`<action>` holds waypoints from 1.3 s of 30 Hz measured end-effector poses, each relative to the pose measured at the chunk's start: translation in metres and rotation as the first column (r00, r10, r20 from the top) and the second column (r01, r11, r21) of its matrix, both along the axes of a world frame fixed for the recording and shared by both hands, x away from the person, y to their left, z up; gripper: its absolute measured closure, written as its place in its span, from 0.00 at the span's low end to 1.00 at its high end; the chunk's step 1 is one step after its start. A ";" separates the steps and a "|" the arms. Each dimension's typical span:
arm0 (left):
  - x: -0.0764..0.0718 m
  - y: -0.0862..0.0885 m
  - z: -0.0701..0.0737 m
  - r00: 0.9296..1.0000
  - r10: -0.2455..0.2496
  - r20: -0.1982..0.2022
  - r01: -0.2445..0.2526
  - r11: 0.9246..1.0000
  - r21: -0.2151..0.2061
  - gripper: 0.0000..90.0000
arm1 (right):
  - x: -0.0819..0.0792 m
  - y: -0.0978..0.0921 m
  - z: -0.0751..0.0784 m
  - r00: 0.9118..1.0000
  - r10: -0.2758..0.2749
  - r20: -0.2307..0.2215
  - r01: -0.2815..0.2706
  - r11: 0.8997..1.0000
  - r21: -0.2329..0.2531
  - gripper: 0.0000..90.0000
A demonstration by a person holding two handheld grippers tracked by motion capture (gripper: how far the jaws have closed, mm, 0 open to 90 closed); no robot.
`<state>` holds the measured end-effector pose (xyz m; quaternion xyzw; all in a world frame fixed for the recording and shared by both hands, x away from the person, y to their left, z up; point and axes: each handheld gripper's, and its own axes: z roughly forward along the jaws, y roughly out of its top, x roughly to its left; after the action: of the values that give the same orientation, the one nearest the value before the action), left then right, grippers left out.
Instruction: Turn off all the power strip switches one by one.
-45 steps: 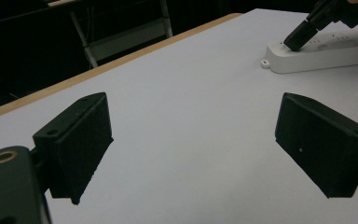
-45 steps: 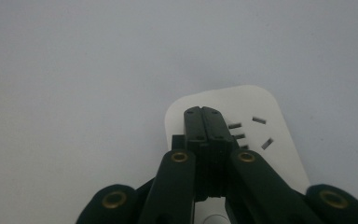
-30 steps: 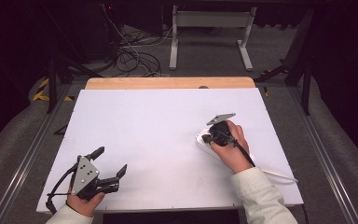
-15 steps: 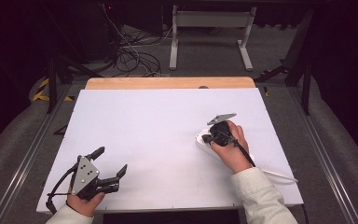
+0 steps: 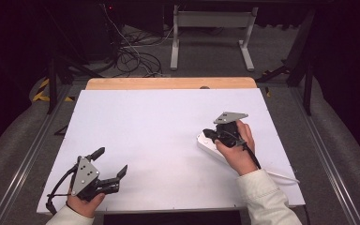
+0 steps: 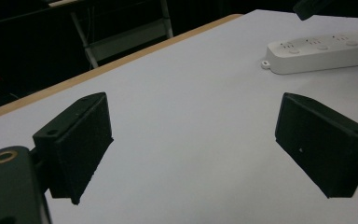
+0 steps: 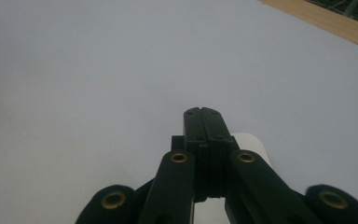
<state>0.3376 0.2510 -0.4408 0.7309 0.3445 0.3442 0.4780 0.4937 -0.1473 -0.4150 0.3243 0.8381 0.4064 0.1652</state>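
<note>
White power strip (image 5: 211, 145) lies right of table centre, long axis running from ten o'clock to four o'clock. Right gripper (image 5: 209, 133), jaws pressed together and holding nothing, sits directly over the strip's ten o'clock end. Left gripper (image 5: 110, 165), jaws wide apart, rests well away toward eight o'clock on the white tabletop (image 5: 159, 126).

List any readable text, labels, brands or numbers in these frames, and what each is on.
None readable.
Power strip: sockets and small marks on top, too blurred to read as text.
Left gripper and right gripper: no lettering visible.
White table: blank.
Yellow-black hazard tape on the floor: stripes, no words.
</note>
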 end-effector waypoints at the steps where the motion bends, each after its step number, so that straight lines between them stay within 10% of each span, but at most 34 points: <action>1: 0.000 0.000 0.000 1.000 0.002 -0.001 -0.002 1.000 0.000 0.13 | 0.000 -0.001 0.001 1.000 0.002 0.001 -0.002 1.000 0.012 1.00; 10: 0.001 0.000 0.000 1.000 0.001 -0.003 -0.001 1.000 0.003 0.13 | -0.002 -0.003 0.006 1.000 0.001 0.011 -0.002 1.000 0.031 1.00; 28: 0.002 -0.001 0.000 1.000 -0.005 0.001 0.005 1.000 -0.002 0.13 | -0.018 -0.023 0.026 0.993 0.030 0.114 -0.046 0.989 0.140 0.38; 39: 0.002 0.000 0.001 1.000 -0.002 0.001 0.002 1.000 -0.005 0.13 | -0.039 -0.047 0.025 0.989 0.063 0.135 -0.091 0.972 0.215 0.28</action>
<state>0.3392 0.2514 -0.4397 0.7299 0.3442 0.3433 0.4805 0.4544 -0.1939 -0.3901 0.2813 0.7874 0.5230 0.1653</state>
